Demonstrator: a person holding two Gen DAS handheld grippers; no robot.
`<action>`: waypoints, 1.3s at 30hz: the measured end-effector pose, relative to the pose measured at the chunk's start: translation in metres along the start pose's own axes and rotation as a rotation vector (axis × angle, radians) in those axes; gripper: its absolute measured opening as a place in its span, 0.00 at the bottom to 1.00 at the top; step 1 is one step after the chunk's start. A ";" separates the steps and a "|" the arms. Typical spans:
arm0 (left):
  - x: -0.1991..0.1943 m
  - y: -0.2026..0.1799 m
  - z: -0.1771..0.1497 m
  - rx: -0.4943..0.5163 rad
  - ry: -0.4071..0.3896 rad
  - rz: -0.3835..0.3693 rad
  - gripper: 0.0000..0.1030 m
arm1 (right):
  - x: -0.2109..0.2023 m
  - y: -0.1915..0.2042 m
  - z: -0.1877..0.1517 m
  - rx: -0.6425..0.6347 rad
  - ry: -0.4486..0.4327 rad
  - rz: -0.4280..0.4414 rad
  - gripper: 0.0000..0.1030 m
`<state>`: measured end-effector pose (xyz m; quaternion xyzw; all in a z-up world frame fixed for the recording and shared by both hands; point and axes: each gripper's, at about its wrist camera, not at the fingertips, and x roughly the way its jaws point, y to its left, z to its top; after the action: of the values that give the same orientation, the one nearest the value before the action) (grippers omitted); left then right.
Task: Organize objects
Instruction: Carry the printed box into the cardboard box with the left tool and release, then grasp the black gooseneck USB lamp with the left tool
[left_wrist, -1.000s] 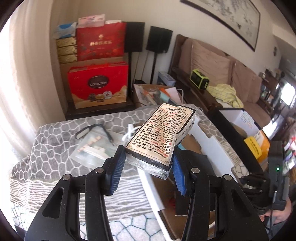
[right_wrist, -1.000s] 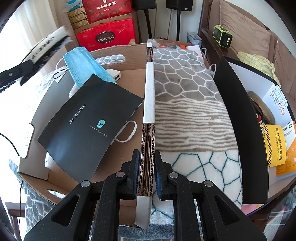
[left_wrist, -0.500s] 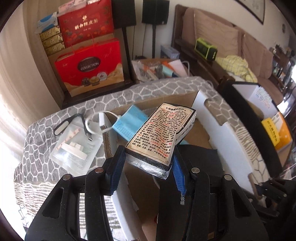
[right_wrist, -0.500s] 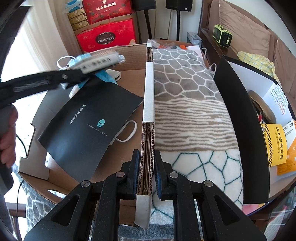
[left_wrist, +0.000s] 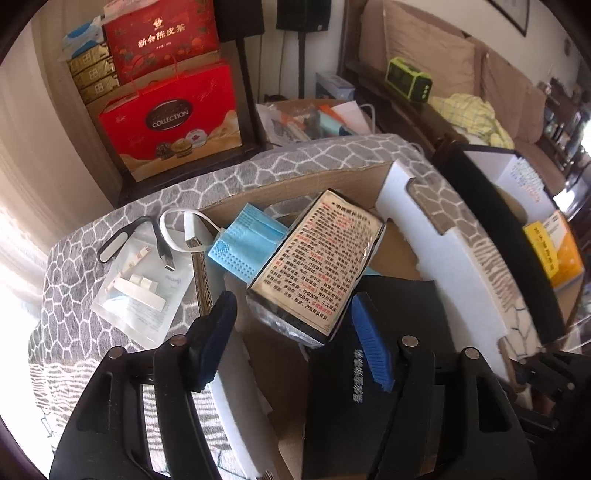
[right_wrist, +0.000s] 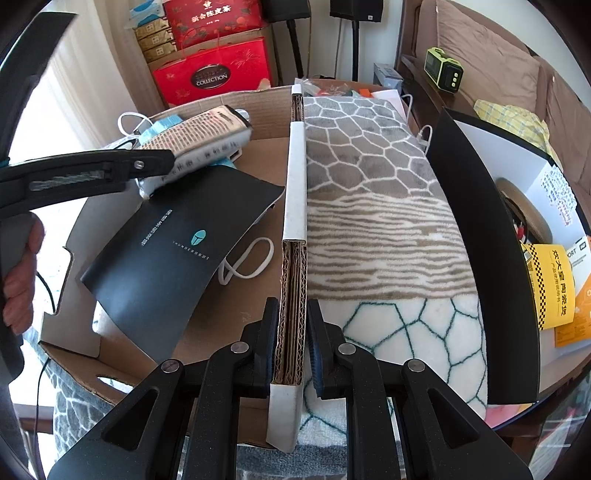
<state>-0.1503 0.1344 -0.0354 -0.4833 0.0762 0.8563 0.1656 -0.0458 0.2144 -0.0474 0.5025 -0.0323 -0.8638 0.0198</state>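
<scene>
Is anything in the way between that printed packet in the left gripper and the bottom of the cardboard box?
Partly. The left gripper has its fingers spread beside the printed packet, which is inside the cardboard box. Beneath it lie a blue face mask and a black booklet, covering much of the floor there.

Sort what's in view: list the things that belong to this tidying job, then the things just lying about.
Job:
printed packet between the open left gripper jaws
cardboard box, its wall held by the right gripper
blue face mask
black booklet

Lying about:
red gift bag
green radio
yellow cloth
</scene>
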 end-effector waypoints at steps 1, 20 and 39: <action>-0.005 0.001 -0.001 -0.002 -0.006 -0.008 0.60 | 0.000 0.000 0.000 -0.001 0.001 -0.001 0.15; -0.046 0.113 -0.009 -0.192 -0.081 0.097 0.73 | -0.001 0.000 0.001 -0.004 -0.008 -0.007 0.15; 0.012 0.212 -0.034 -0.572 -0.007 -0.102 0.71 | -0.004 0.000 0.001 -0.011 -0.006 -0.015 0.15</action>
<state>-0.2047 -0.0707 -0.0693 -0.5105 -0.1934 0.8353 0.0657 -0.0441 0.2143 -0.0432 0.5000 -0.0237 -0.8656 0.0161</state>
